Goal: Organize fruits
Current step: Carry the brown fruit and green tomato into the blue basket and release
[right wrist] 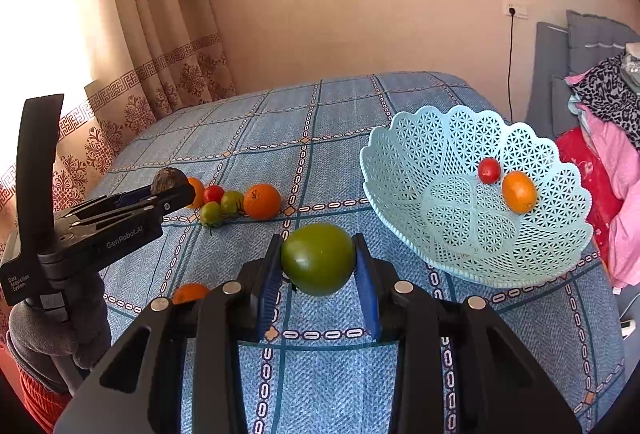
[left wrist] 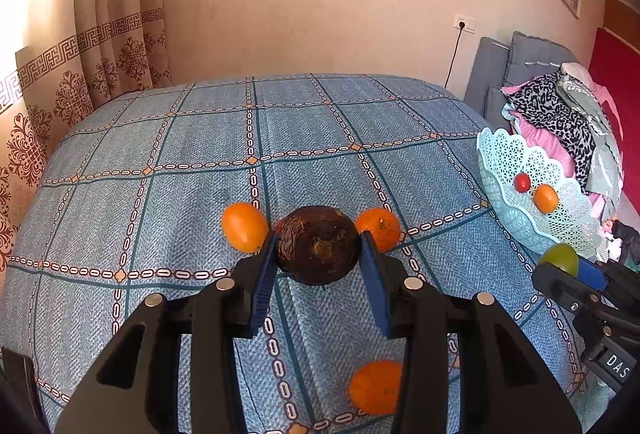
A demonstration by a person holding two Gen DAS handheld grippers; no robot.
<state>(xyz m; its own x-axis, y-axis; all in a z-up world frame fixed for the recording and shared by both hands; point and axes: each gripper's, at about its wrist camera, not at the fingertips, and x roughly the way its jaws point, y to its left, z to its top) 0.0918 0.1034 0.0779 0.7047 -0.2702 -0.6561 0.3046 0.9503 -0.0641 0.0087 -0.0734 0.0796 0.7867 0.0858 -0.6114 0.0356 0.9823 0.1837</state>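
Note:
My left gripper (left wrist: pixel 320 254) is shut on a dark brown round fruit (left wrist: pixel 318 244), held over the blue checked bedspread (left wrist: pixel 192 138). Oranges lie beside it on the left (left wrist: pixel 244 227) and right (left wrist: pixel 379 228), and another orange (left wrist: pixel 374 386) lies nearer below. My right gripper (right wrist: pixel 318 266) is shut on a large green tomato (right wrist: pixel 318 258), just left of the light blue lattice basket (right wrist: pixel 440 154). A small red tomato (right wrist: pixel 489 170) and an orange (right wrist: pixel 519 191) lie in the basket. On the bed stay an orange (right wrist: pixel 262 201), two small green tomatoes (right wrist: pixel 211 214) and a red tomato (right wrist: pixel 213 193).
Curtains (left wrist: pixel 80 74) hang at the left behind the bed. A pile of clothes (left wrist: pixel 568 122) and grey cushions (left wrist: pixel 520 62) sit at the right, beyond the basket. A cable runs down from a wall socket (left wrist: pixel 464 23). A gloved hand (right wrist: pixel 60 334) holds the left gripper.

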